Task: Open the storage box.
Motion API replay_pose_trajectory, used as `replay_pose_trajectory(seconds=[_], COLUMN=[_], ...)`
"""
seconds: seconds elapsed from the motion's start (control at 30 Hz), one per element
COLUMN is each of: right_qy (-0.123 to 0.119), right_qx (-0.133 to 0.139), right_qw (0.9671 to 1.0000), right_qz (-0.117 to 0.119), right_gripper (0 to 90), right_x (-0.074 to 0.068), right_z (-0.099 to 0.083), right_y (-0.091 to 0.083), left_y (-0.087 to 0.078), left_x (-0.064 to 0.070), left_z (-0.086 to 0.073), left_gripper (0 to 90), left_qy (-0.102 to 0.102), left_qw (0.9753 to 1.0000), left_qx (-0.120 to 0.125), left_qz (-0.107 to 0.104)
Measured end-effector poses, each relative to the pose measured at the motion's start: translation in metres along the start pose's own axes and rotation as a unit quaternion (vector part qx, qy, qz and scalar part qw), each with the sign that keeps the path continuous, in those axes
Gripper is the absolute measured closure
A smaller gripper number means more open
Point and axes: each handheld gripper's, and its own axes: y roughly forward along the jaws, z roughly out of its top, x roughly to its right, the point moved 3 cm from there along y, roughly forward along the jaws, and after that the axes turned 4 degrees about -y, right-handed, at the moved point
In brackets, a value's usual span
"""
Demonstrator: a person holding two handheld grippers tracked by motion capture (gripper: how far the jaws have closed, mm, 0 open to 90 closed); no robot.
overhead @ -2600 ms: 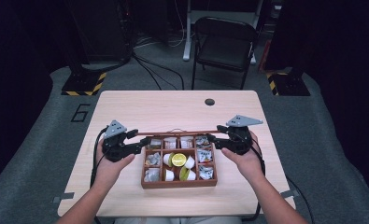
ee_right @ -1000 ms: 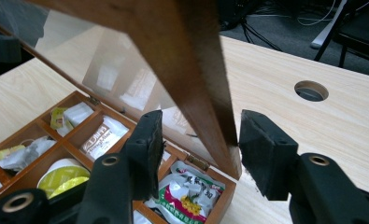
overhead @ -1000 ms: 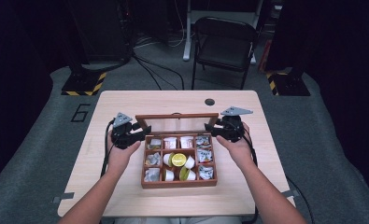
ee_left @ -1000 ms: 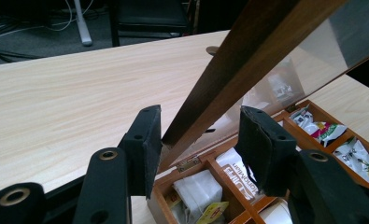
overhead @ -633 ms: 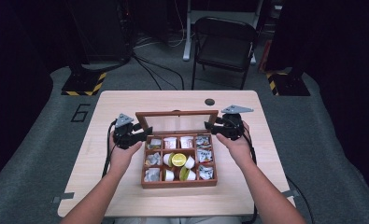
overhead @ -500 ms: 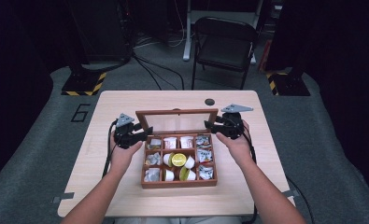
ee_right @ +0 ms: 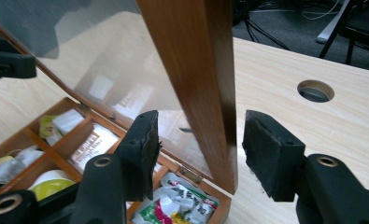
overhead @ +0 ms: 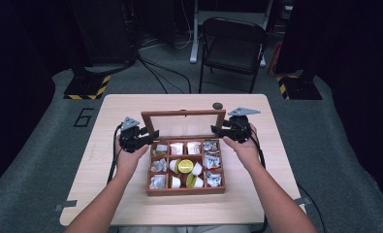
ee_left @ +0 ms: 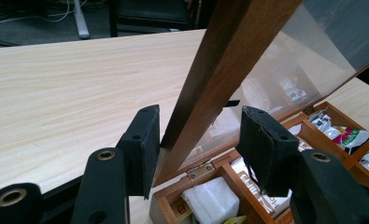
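Lid (overhead: 183,123) of wooden box (overhead: 185,189) stands near upright at counter (overhead: 131,104) middle, opening mostly done. Your left gripper (ee_left: 198,149) and right gripper (ee_right: 200,151) straddle lid side rails, fingers spread, not pinching. Left: withdraw, or tip lid fully back

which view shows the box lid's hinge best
The left gripper view: a brass hinge sits close and sharp where the lid meets the box. The right gripper view shows another hinge, smaller and dimmer under the lid frame. In the high view the hinges are too small to make out.
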Motion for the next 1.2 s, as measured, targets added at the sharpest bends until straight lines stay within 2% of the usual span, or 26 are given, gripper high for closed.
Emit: replay_pose_trajectory(seconds=[0.23, 0.33, 0.43, 0.87, 1.2], right_qy=[0.011, 0.005, 0.003, 0.007, 0.013], right_qx=[-0.013, -0.025, -0.023, -0.025, -0.032], right_qw=[0.9997, 0.9996, 0.9996, 0.9997, 0.9994], right_qz=[0.014, 0.014, 0.019, -0.002, 0.001], right_gripper=[42.5, 42.1, 42.2, 43.5, 43.1], right_x=[0.006, 0.005, 0.004, 0.003, 0.007], right_z=[-0.012, -0.015, -0.015, -0.018, -0.023], right_y=[0.013, 0.019, 0.024, 0.032, 0.04], left_y=[0.003, 0.004, 0.005, 0.011, 0.018], left_x=[-0.003, -0.003, -0.004, -0.008, -0.012], left_z=[0.0, -0.001, -0.002, -0.003, -0.007], left_gripper=[48.6, 48.5, 48.1, 47.8, 47.8], left_qy=[-0.004, -0.006, -0.004, -0.016, -0.025], left_qw=[1.0, 1.0, 1.0, 0.9998, 0.9994], left_qx=[-0.004, -0.003, -0.007, -0.012, -0.022], left_qz=[-0.002, -0.003, -0.005, -0.007, -0.011])
